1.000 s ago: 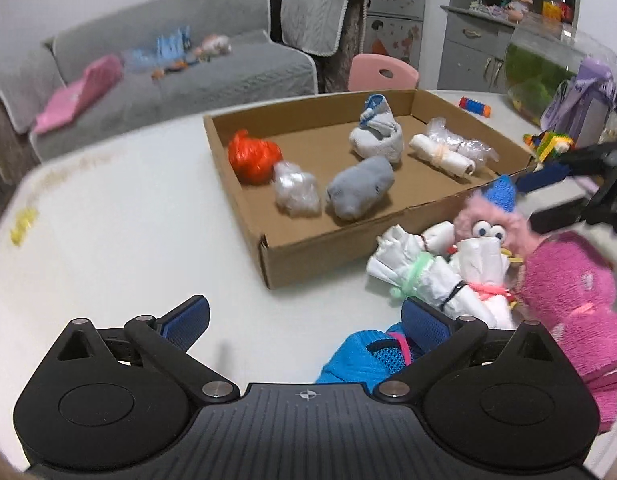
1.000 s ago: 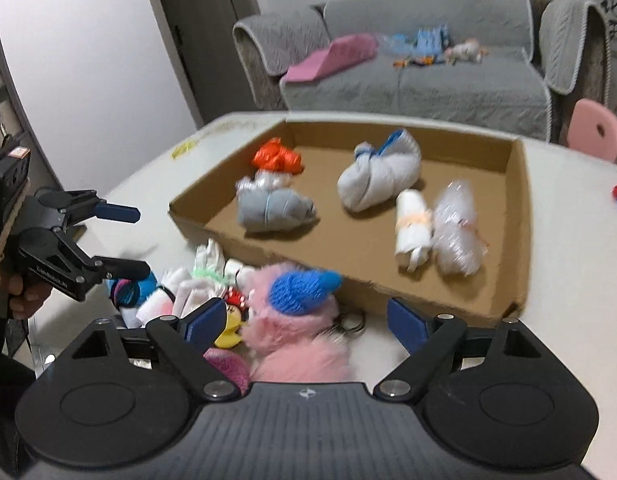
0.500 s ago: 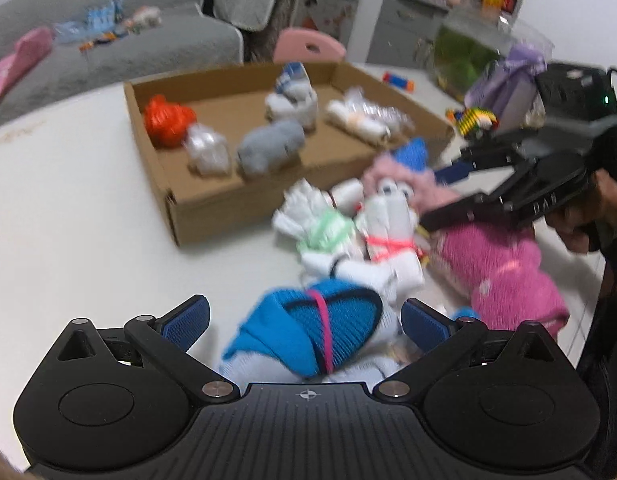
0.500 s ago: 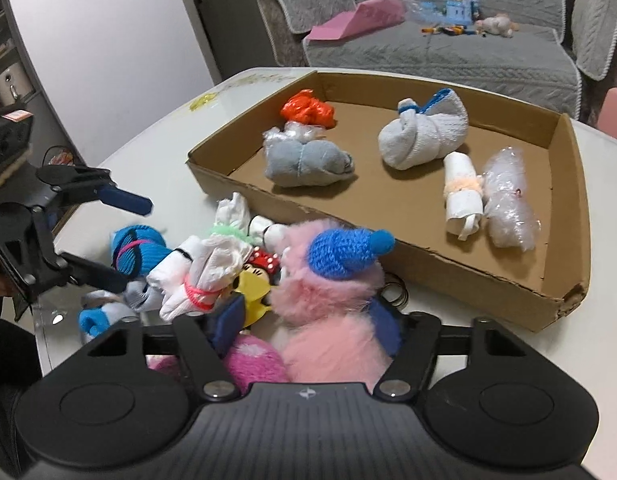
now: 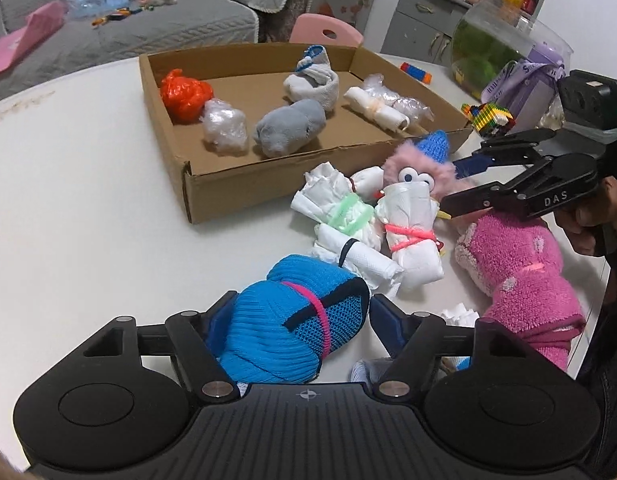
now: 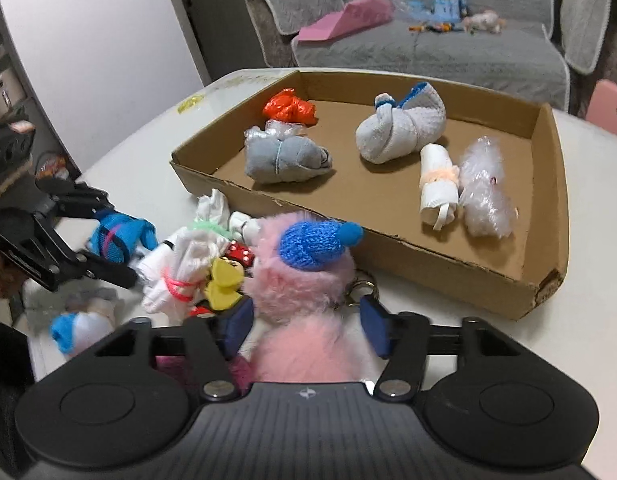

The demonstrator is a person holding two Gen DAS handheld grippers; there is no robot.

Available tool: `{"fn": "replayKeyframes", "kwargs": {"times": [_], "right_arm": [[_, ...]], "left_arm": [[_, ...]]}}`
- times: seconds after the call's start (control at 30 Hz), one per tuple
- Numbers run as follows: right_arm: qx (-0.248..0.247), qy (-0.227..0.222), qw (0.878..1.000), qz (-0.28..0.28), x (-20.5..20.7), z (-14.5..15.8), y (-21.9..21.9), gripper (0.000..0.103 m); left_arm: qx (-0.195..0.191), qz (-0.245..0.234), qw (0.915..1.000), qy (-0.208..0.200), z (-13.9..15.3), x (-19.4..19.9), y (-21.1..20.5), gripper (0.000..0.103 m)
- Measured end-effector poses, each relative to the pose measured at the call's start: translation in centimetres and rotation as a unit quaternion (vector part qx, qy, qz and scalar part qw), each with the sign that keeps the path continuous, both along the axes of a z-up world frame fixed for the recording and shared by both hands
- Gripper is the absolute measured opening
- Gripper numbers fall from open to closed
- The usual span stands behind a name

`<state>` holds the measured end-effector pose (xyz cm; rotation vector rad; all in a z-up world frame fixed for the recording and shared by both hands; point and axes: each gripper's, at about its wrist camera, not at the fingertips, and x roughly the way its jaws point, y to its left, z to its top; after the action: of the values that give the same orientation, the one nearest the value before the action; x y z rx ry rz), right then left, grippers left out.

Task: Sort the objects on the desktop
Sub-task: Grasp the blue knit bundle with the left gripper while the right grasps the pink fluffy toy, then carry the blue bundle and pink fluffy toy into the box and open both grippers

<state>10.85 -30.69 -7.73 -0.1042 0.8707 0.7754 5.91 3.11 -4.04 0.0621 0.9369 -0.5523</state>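
My left tool (image 5: 300,316) is closing around the blue knitted bundle (image 5: 296,320) with the pink elastic round it. The bundle sits right between the two pads, on the white surface (image 5: 88,208) at the near end of the pile. Both pads look to be against its sides, though the left one is half hidden behind the knit, so I can't swear to full contact there.

My right tool (image 6: 304,320) has its pads squeezed into the fluffy pink plush toy (image 6: 304,280), the one with the blue knitted hat (image 6: 314,242). The fur bulges out around both pads. The toy lies just in front of the near wall of the cardboard tray (image 6: 428,256), with a metal key ring (image 6: 362,292) showing at its side.

Between my two tools lies the rest of the heap. There is a white roll tied with a green band (image 5: 340,212), a white roll tied with a pink band (image 5: 408,236) and a deep pink fluffy sock bundle (image 5: 520,272). A small yellow-bowed figure (image 6: 224,280) is tucked against the plush toy.

In the tray I can see an orange plastic bag (image 6: 288,108) and a crumpled clear bag (image 5: 224,124) just beside it. A grey sock bundle (image 6: 284,158) and a white-and-blue sock bundle (image 6: 400,128) lie further along. A white roll with a peach band (image 6: 438,184) lies touching a clear plastic bundle (image 6: 484,192).
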Motion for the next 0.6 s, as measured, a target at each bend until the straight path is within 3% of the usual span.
{"fn": "replayKeyframes", "kwargs": {"times": [0.17, 0.33, 0.4, 0.43, 0.47, 0.6], "right_arm": [[0.006, -0.016, 1.000, -0.004, 0.1, 0.3, 0.9, 0.076], [0.013, -0.006, 1.000, -0.020, 1.0, -0.2, 1.7, 0.083], [0.027, 0.006, 0.999, -0.022, 1.3, -0.2, 1.7, 0.074], [0.031, 0.013, 0.999, -0.021, 1.5, -0.2, 1.7, 0.052], [0.029, 0.016, 0.999, -0.021, 1.4, -0.1, 1.7, 0.036], [0.045, -0.003, 0.999, -0.010, 0.3, 1.3, 1.3, 0.035]], "left_arm": [[0.000, -0.001, 1.0000, -0.001, 0.0, 0.1, -0.1, 0.074], [0.002, -0.002, 1.0000, -0.003, -0.1, 0.0, 0.0, 0.074], [0.001, -0.001, 1.0000, -0.003, -0.1, 0.0, 0.1, 0.075], [0.002, 0.000, 1.0000, -0.002, -0.1, 0.0, 0.2, 0.075], [0.002, 0.001, 1.0000, -0.002, -0.1, 0.0, 0.2, 0.074], [0.001, 0.007, 1.0000, -0.002, 0.1, 0.1, 0.6, 0.070]]}}
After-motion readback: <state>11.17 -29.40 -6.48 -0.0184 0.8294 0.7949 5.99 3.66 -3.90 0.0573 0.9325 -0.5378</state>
